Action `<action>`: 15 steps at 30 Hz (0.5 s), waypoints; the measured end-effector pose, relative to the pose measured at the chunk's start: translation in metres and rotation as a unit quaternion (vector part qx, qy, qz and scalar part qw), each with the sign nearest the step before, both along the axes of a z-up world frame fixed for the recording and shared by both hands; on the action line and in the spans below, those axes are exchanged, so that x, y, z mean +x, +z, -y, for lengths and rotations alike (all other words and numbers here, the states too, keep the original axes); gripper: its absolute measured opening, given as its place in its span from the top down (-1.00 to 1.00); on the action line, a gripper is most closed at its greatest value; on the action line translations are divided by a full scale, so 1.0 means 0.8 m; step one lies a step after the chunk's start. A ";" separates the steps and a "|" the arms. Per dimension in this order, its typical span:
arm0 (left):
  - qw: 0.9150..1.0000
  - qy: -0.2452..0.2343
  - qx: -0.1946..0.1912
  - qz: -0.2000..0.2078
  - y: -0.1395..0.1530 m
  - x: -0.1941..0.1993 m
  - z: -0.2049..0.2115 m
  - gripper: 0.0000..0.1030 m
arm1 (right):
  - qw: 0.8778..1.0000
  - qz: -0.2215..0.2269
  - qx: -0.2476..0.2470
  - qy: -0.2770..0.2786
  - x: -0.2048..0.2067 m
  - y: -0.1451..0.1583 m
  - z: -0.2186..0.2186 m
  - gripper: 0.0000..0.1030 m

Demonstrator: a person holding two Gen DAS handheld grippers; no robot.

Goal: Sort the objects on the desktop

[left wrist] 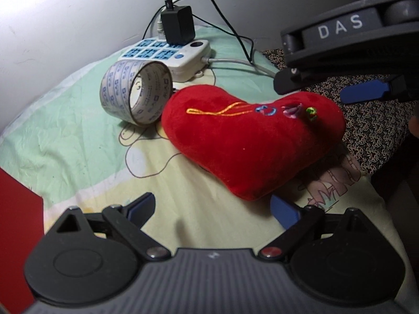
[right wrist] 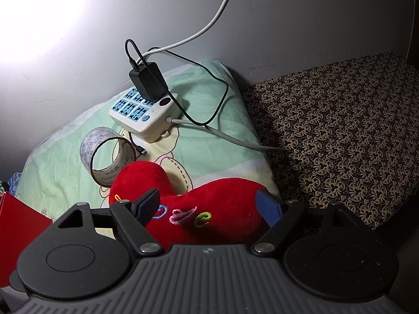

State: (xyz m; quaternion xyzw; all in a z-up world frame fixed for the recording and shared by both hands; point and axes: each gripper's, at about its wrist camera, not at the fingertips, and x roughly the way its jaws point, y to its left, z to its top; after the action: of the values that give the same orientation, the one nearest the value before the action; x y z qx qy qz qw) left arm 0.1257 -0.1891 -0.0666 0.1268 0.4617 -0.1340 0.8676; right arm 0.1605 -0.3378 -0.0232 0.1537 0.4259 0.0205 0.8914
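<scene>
A red plush heart [left wrist: 248, 141] with stitched letters lies on a pale green cartoon cloth [left wrist: 65, 136]. A roll of printed tape [left wrist: 136, 94] stands on edge just left of it, touching it. My left gripper [left wrist: 212, 208] is open just short of the heart's pointed end, with nothing between its fingers. My right gripper [left wrist: 311, 90] hovers over the heart's far right lobe. In the right wrist view the heart [right wrist: 222, 196] fills the gap between the spread fingers of the right gripper [right wrist: 209, 205]. The blue pads do not press on it. The tape roll [right wrist: 107, 154] stands beyond the heart.
A white power strip [left wrist: 170, 52] with a black charger [left wrist: 178, 26] and trailing cables sits at the back by the wall. A red flat object [left wrist: 18, 222] lies at the left edge. Brown patterned fabric [right wrist: 340, 136] covers the right side.
</scene>
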 end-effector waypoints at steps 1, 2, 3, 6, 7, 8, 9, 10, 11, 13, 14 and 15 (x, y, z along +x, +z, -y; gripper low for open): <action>1.000 -0.004 0.001 0.000 -0.002 0.001 0.003 -0.84 | 1.000 -0.003 -0.002 0.000 0.003 -0.003 0.000 -0.61; 1.000 -0.008 0.001 0.000 -0.004 0.002 0.006 -0.84 | 1.000 -0.007 -0.003 0.000 0.006 -0.007 -0.001 -0.61; 1.000 -0.013 0.000 0.001 -0.005 0.003 0.008 -0.84 | 1.000 -0.011 -0.004 0.000 0.009 -0.010 -0.002 -0.61; 1.000 -0.028 0.000 0.004 -0.011 0.006 0.015 -0.84 | 1.000 -0.012 -0.015 0.005 0.015 -0.017 -0.005 -0.67; 0.999 -0.033 0.002 0.005 -0.013 0.008 0.017 -0.84 | 1.000 -0.010 -0.018 0.007 0.017 -0.018 -0.006 -0.68; 0.999 -0.036 0.005 0.006 -0.015 0.010 0.019 -0.84 | 1.000 -0.009 -0.021 0.010 0.019 -0.019 -0.007 -0.70; 0.999 -0.039 0.007 0.005 -0.018 0.012 0.020 -0.83 | 1.000 -0.007 -0.025 0.013 0.021 -0.020 -0.008 -0.71; 0.999 -0.041 0.009 0.004 -0.020 0.014 0.022 -0.83 | 0.999 -0.006 -0.031 0.016 0.023 -0.021 -0.009 -0.71; 0.999 -0.043 0.009 0.002 -0.022 0.016 0.023 -0.83 | 0.999 -0.005 -0.037 0.018 0.025 -0.023 -0.010 -0.70; 0.999 -0.046 0.006 -0.001 -0.025 0.021 0.024 -0.83 | 0.999 -0.004 -0.049 0.019 0.029 -0.028 -0.012 -0.70; 0.999 -0.048 0.004 -0.002 -0.026 0.022 0.025 -0.83 | 0.998 -0.004 -0.053 0.019 0.031 -0.030 -0.013 -0.71; 0.999 -0.050 0.002 -0.002 -0.027 0.024 0.026 -0.83 | 0.998 -0.004 -0.057 0.020 0.033 -0.033 -0.014 -0.72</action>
State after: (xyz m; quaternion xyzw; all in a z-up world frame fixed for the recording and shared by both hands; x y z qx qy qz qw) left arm 0.1447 -0.2100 -0.0884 0.1513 0.4570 -0.1767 0.8585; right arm 0.1867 -0.3265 -0.0493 0.0945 0.4327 0.0136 0.8965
